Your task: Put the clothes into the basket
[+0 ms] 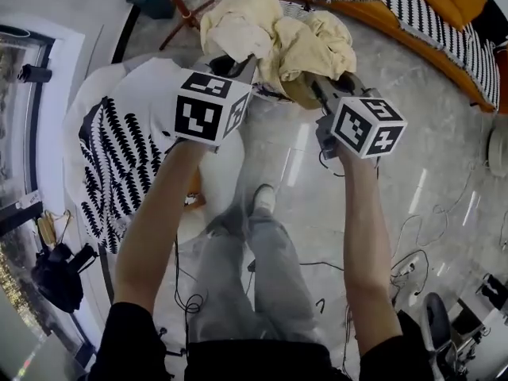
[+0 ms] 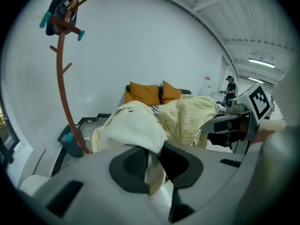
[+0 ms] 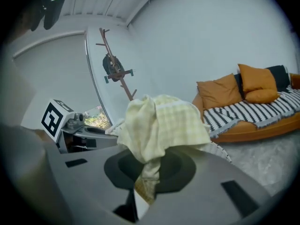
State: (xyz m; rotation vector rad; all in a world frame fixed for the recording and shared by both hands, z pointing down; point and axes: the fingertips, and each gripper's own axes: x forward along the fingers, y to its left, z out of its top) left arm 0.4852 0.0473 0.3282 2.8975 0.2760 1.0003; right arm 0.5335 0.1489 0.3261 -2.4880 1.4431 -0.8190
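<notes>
A pale yellow checked cloth [image 1: 278,38] hangs bunched in the air between both grippers, above the floor. My left gripper [image 1: 232,64] is shut on one part of it; in the left gripper view a fold of the cloth [image 2: 140,125] is pinched between the dark pads [image 2: 131,165]. My right gripper [image 1: 319,87] is shut on another part, and in the right gripper view the cloth [image 3: 161,123] drapes over its jaws. A bit of white woven basket [image 3: 219,150] shows just past the cloth, mostly hidden.
An orange sofa [image 1: 373,14] with a striped throw [image 1: 421,10] and cushions lies ahead right. A white round seat with a black-patterned cover [image 1: 119,157] is at left. A brown coat stand [image 2: 63,78] and a teal bin [image 2: 70,142] stand by the wall. Cables [image 1: 413,236] cross the floor.
</notes>
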